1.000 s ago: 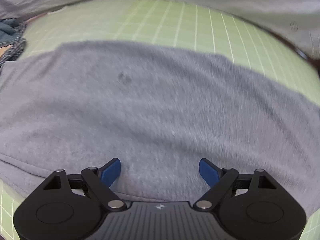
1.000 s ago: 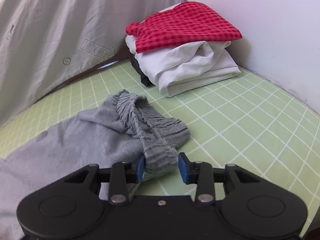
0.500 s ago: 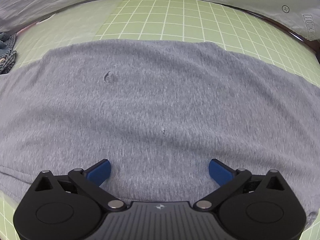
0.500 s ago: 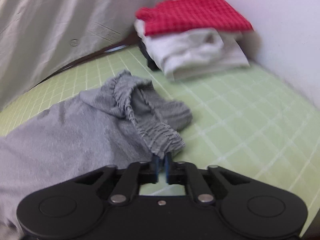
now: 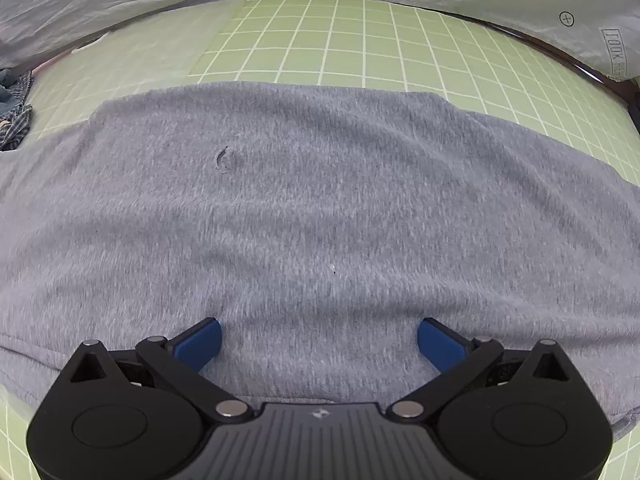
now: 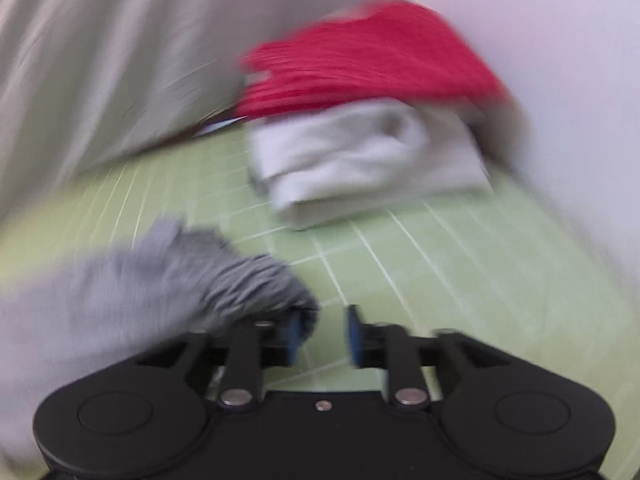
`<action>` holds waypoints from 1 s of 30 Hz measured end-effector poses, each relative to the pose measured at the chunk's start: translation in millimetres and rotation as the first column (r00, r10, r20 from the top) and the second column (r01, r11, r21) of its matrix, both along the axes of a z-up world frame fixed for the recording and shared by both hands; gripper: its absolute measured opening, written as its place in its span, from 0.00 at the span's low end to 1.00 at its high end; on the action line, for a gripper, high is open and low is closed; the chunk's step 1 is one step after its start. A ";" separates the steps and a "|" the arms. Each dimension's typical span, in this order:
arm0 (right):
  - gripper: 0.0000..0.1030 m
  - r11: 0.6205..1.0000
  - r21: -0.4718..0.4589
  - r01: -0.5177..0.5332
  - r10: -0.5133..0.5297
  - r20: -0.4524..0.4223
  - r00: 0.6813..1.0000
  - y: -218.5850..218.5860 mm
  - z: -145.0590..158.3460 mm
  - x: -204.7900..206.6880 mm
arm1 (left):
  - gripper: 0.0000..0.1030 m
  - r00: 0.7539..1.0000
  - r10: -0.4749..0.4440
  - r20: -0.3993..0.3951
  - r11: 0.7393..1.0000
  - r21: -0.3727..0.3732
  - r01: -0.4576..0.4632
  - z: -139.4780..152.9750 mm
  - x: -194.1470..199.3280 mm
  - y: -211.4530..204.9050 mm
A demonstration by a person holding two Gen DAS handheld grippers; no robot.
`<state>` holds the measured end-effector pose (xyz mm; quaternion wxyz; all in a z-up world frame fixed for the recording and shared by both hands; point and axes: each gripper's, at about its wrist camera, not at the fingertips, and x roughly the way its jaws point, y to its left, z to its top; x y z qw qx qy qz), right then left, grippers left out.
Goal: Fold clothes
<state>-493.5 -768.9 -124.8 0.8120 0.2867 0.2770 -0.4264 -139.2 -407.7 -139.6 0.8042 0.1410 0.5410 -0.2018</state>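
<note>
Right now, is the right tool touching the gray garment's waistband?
Cannot tell. In the blurred right wrist view the open right tool has its left finger against the gray garment, but blur hides any contact or gap.

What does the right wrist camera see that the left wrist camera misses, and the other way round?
Only the right wrist view shows the stack of folded clothes, red on top, and the grey garment's ribbed waistband. Only the left wrist view shows the garment's flat spread body and a striped blue cloth at the left edge. Both show the grey garment, the green grid mat, and an open gripper: left, right.
</note>
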 end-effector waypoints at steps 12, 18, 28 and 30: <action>0.30 0.942 0.273 0.195 -0.265 0.249 0.931 37.0 -18.3 -20.2 | 0.97 0.976 -0.214 0.040 0.977 -0.003 0.215 28.6 -9.5 -62.8; 0.65 0.866 0.451 0.218 -0.437 0.467 0.769 39.2 -18.7 -42.4 | 0.97 0.995 -0.096 -0.017 0.994 -0.046 0.095 23.5 8.4 -62.0; 0.83 0.833 0.506 0.224 -0.452 0.388 0.803 8.9 -35.6 -0.9 | 0.97 0.998 0.014 -0.061 0.996 -0.092 -0.020 18.9 29.9 -26.1; 0.70 0.863 0.454 0.220 -0.413 0.384 0.826 7.2 -32.2 13.9 | 0.97 0.998 0.021 -0.055 0.995 -0.100 -0.027 19.4 32.6 -18.1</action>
